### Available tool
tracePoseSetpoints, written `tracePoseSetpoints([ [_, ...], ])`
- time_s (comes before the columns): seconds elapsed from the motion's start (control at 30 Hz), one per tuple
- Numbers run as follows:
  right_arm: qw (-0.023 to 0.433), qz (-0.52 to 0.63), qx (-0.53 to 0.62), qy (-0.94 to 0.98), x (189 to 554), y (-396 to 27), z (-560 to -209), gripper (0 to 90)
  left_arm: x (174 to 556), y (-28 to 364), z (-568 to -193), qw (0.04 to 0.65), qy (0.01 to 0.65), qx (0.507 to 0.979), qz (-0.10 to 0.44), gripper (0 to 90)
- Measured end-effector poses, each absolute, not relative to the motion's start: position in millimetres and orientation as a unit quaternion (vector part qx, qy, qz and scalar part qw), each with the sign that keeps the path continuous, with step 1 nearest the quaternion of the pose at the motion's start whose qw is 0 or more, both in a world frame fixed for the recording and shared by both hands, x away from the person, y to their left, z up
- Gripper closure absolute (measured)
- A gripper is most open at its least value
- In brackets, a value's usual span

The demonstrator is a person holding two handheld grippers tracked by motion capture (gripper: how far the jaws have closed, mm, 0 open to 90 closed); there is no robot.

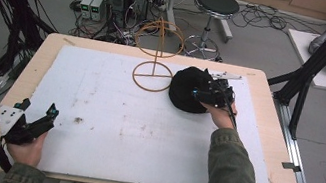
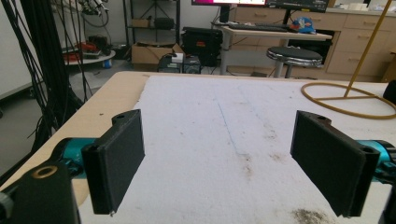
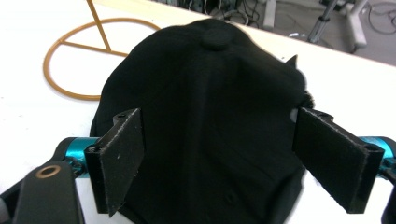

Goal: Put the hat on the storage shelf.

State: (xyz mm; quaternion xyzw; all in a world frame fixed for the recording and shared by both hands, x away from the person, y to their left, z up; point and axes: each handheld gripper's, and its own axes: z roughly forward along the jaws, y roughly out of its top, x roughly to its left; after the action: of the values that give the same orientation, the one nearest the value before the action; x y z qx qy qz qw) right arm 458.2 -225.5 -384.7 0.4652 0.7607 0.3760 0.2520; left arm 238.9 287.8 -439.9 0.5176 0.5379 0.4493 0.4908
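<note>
Black cap (image 3: 210, 116) between the wide-spread jaws of the right gripper (image 1: 206, 95), not pinched, on the white mat (image 1: 111, 113). Just beyond and left of it, a wire stand (image 1: 153, 72). Left gripper (image 1: 37, 117) well apart at the mat's near corner, jaws spread, grasping nothing.

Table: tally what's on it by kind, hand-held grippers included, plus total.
Black cap: 1
Wire hat stand: 1
White foam mat: 1
Hand-held grippers: 2, left, right
Total: 5
</note>
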Motion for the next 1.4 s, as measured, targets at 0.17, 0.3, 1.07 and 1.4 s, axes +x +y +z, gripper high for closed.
tracePoseSetpoints([
  [0.17,0.275,0.353,0.483,0.753,465.7,-204.6,-388.7,25.1,238.7,289.8,-440.5,0.492,0.540,0.516,0.448,17.8],
  [0.3,0.300,0.335,0.474,0.757,462.6,-191.3,-389.8,33.6,238.2,293.1,-440.7,0.491,0.543,0.513,0.448,17.8],
  [1.07,0.249,0.326,0.536,0.738,465.1,-192.6,-396.0,85.7,238.9,292.2,-441.4,0.493,0.540,0.519,0.443,18.3],
  [1.4,0.252,0.330,0.535,0.736,461.5,-193.2,-395.4,87.8,239.8,292.2,-441.8,0.494,0.538,0.522,0.441,18.5],
])
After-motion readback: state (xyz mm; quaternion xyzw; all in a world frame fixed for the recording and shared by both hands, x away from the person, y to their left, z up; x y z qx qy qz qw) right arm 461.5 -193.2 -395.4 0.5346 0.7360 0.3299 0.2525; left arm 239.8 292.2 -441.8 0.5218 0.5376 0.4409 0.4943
